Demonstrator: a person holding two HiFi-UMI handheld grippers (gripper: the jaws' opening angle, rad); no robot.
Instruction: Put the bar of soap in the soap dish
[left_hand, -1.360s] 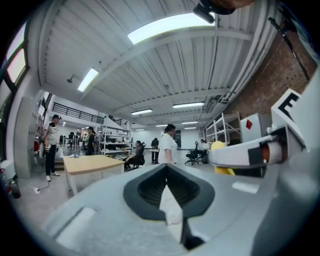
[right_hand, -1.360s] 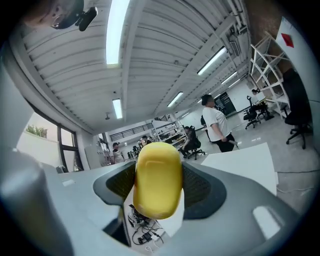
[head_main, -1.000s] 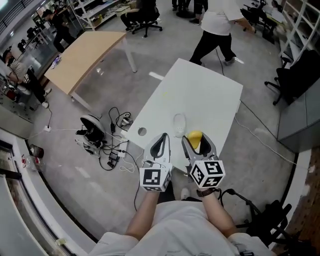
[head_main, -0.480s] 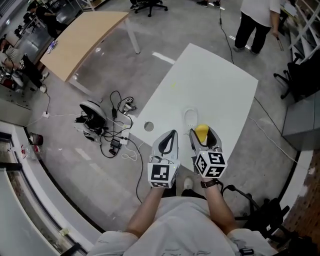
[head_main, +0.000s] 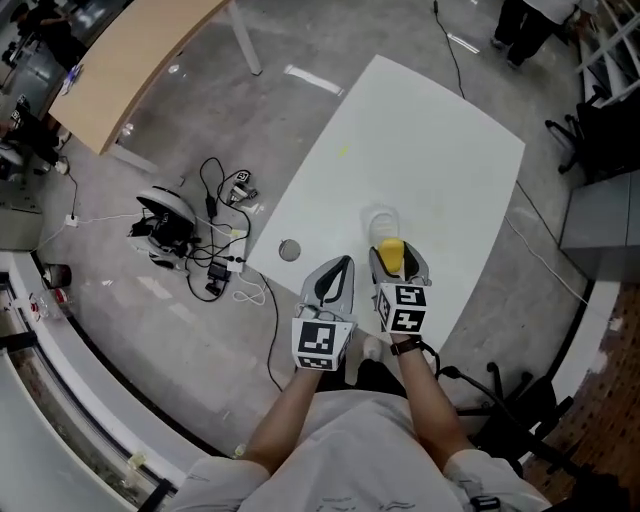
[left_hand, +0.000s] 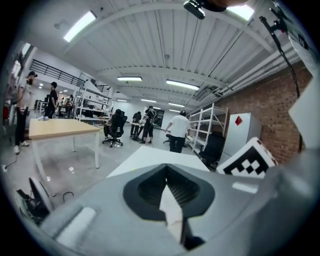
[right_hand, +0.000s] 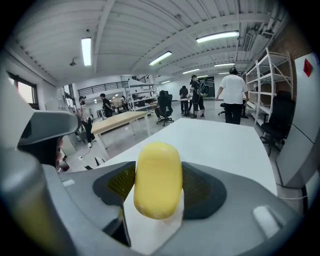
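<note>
Over the table (head_main: 440, 140), right gripper (head_main: 397, 258) clamps yellow soap (right_hand: 158, 180) near the dish (head_main: 381, 220); left gripper (head_main: 340, 268) jaws together.

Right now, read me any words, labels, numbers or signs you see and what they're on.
No readable words or numbers anywhere.
Cube on left gripper, cube on right gripper: square patterns, no letters.
Bar of soap: plain yellow, no stamp showing.
White cabinet: red diamond sign, no legible print.
</note>
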